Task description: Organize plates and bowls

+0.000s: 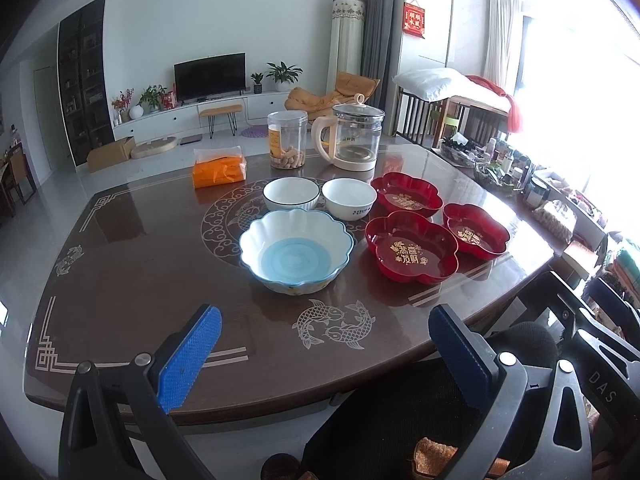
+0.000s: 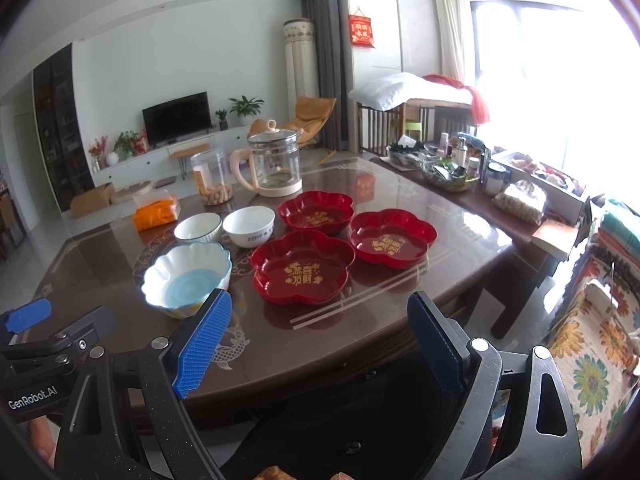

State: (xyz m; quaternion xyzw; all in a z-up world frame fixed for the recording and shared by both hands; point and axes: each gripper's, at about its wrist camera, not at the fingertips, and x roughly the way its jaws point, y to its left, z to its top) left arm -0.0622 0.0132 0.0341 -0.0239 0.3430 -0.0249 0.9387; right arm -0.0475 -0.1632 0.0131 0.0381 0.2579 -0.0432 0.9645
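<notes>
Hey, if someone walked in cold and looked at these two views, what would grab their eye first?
Probably the three glossy red flower-shaped plates with gold lettering, clustered on the right half of the dark table. Next, the scalloped white bowl with a blue centre just left of them, with two small white bowls behind it. Both grippers, left and right, hang open at the near edge, holding nothing.

glass kettle [image 1: 357, 136] | snack jar [image 1: 287, 140] | orange tissue pack [image 1: 219, 171] | television [image 1: 210, 77]

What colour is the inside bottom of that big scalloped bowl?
Pale blue, with white fluted sides on the scalloped bowl; the left wrist view shows it best.
</notes>
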